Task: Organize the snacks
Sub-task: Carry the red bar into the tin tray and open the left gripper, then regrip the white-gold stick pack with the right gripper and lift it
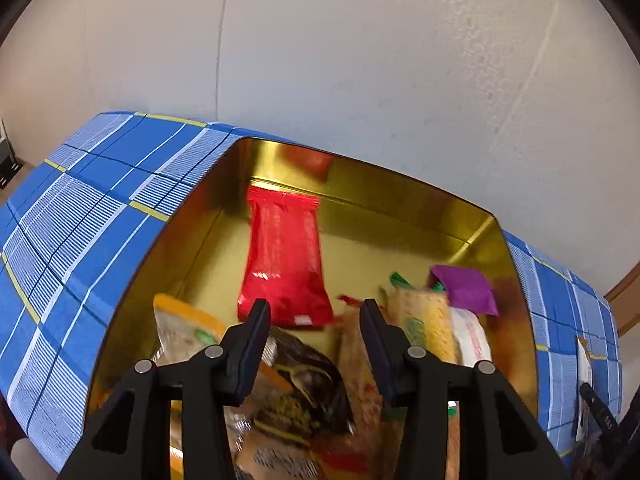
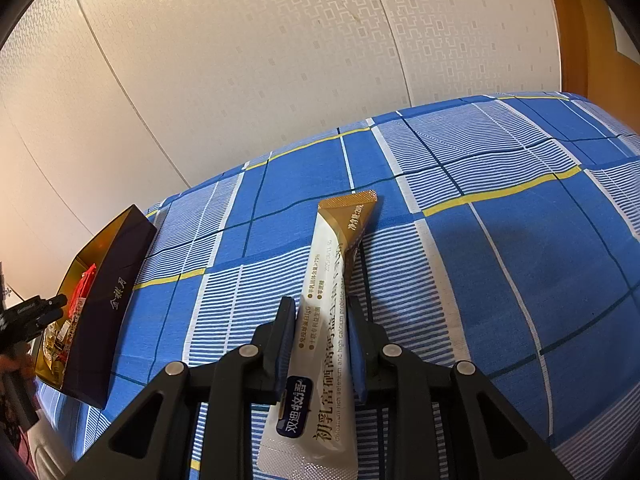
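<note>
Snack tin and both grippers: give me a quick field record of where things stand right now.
surface: blue checked cloth
tin: gold-lined tin, open, on the cloth
tin contents: red packet lying flat, purple packet, several mixed wrappers at the near end
left gripper: left gripper over the tin, jaws apart, nothing between them
right gripper: right gripper closed on the white and gold stick sachet, over the cloth, outside the tin
sachet status: not yet in the tin
</note>
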`<state>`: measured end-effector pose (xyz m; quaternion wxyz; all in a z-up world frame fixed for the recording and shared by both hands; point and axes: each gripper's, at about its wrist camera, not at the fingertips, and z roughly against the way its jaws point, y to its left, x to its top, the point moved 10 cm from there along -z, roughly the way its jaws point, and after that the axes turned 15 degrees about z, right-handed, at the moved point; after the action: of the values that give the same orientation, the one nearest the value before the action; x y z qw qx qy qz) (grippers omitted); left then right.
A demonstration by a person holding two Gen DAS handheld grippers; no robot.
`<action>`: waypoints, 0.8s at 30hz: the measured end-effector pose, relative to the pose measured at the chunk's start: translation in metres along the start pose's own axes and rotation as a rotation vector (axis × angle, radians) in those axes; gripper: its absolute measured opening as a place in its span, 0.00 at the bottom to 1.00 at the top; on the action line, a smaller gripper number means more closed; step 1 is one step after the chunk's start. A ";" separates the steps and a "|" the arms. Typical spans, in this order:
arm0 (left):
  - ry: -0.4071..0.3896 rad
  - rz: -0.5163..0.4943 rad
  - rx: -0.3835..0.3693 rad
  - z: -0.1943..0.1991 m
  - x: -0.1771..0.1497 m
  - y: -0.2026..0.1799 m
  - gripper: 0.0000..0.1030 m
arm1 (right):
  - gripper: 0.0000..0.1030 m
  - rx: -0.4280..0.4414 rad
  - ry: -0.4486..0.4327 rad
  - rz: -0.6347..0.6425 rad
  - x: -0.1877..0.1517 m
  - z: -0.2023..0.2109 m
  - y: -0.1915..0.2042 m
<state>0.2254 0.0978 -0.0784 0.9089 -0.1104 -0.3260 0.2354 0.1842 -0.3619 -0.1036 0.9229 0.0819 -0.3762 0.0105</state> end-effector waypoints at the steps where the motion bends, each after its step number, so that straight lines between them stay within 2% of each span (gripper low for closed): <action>1: -0.006 -0.006 -0.003 0.002 -0.002 -0.002 0.46 | 0.25 0.001 0.000 0.000 0.000 0.000 0.000; 8: -0.016 -0.065 -0.040 0.020 -0.026 -0.017 0.46 | 0.25 -0.008 0.000 0.014 -0.001 0.001 0.001; 16: -0.066 -0.119 -0.085 0.045 -0.048 -0.033 0.46 | 0.24 -0.043 -0.009 0.134 -0.001 0.003 0.023; 24: -0.085 -0.195 -0.104 0.054 -0.071 -0.037 0.46 | 0.24 -0.031 -0.025 0.147 -0.001 0.007 0.033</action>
<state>0.1558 0.0324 -0.0626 0.9058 -0.1150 -0.3854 0.1330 0.1756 -0.3308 -0.0947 0.9159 0.0400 -0.3929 0.0716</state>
